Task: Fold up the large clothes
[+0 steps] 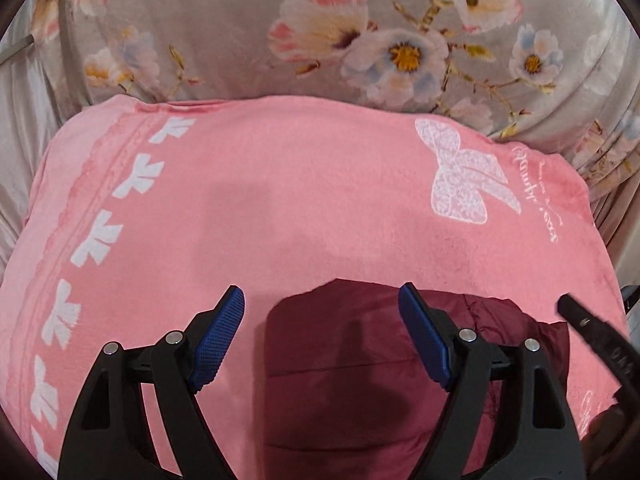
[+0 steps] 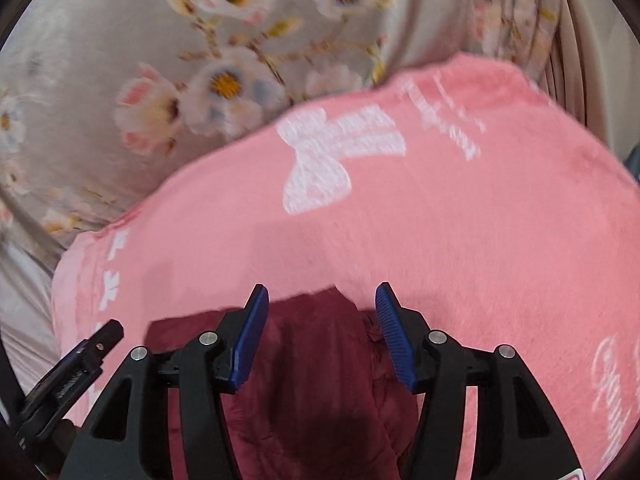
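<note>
Garment: maroon jacket (image 1: 360, 364), lower centre of frame, lying on pink blanket (image 1: 280, 200).
Left gripper (image 1: 322, 312): spread, empty.
Right gripper (image 2: 322, 312): spread, empty.
Risk: slick puffy fabric may spring unfolded once unheld.

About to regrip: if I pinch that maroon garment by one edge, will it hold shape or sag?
The maroon garment will probably sag: it lies flat and creased on the pink blanket. Its smooth, slightly shiny fabric may slip. Stitch lines suggest light padding, so some bulk.

My tongs' blue pads (image 1: 218, 340) were ribbed rubber; the pink blanket (image 1: 300, 200) looked fleecy, the maroon garment (image 1: 340, 360) smooth, faintly shiny.
</note>
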Available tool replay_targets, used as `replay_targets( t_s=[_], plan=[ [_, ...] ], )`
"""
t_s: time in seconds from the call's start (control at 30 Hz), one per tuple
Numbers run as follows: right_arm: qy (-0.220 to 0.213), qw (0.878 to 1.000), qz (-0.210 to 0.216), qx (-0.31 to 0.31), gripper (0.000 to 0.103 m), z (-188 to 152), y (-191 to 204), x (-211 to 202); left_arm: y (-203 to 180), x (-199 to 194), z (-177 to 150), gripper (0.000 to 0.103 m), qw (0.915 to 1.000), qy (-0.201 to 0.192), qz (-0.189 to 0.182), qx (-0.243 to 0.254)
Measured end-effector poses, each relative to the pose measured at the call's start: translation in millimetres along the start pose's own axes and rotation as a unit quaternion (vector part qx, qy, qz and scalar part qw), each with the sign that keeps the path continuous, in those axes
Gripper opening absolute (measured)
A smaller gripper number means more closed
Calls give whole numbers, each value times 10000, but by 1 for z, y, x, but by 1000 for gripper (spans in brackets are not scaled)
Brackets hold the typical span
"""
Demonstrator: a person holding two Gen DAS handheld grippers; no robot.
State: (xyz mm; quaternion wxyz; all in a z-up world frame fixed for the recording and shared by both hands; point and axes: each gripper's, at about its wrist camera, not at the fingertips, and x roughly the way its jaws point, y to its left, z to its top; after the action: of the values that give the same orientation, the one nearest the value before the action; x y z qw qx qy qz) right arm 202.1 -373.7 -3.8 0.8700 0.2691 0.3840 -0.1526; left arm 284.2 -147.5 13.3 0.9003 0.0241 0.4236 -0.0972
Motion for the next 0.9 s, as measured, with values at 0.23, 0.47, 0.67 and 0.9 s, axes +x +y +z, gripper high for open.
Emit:
replay_targets(
  t_s=[0.23, 0.47, 0.67, 0.9],
  plan=[
    [250, 9997, 8, -56, 11, -42, -25, 26, -26, 40, -19, 77, 9990, 409, -129, 120],
    [65, 9996, -255, 33, 8, -54, -55, 31, -53, 53, -32, 77, 9985, 393, -104, 365],
    [179, 9996, -236, -8, 8, -60, -64, 53, -62, 65, -39, 81, 9981, 323, 37, 515],
    [180, 9994, -253, -141, 8, -65, -63, 65, -65, 75, -49, 89, 9979, 188, 134, 600]
  ],
)
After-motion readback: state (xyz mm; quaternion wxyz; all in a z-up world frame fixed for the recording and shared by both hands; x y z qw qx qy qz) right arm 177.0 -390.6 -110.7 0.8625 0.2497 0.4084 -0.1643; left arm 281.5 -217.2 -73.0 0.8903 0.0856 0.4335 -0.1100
